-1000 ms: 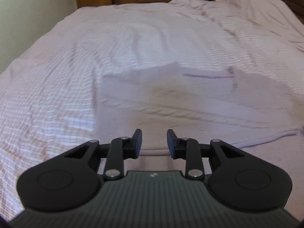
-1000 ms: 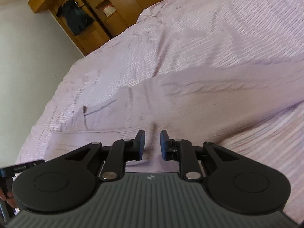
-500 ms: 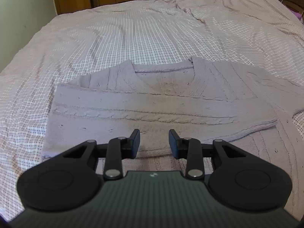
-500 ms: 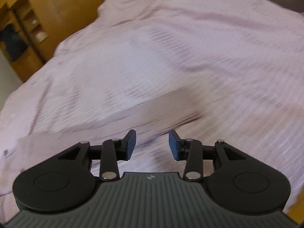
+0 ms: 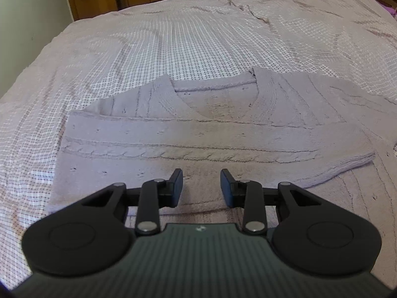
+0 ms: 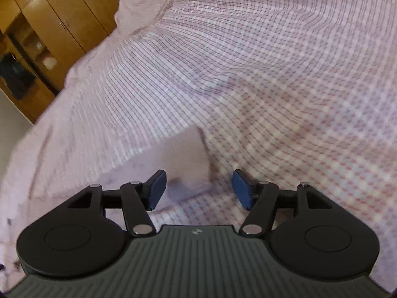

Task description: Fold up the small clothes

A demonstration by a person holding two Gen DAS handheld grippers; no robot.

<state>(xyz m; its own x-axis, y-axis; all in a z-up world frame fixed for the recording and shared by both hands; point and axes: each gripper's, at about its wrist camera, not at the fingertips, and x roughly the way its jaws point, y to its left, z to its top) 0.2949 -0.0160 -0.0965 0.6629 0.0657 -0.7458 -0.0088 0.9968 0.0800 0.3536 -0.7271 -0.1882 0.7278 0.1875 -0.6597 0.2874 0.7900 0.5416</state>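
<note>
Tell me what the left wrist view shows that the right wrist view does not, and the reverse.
Only the left wrist view shows the pale lilac cable-knit sweater whole: V-neck, one sleeve folded across its chest, with the left gripper open above it. Only the right wrist view shows the right gripper, its jaws opening over a blurred sweater end, nothing between them, and wooden wardrobe doors up close. Both show the checked pink bedsheet.
</note>
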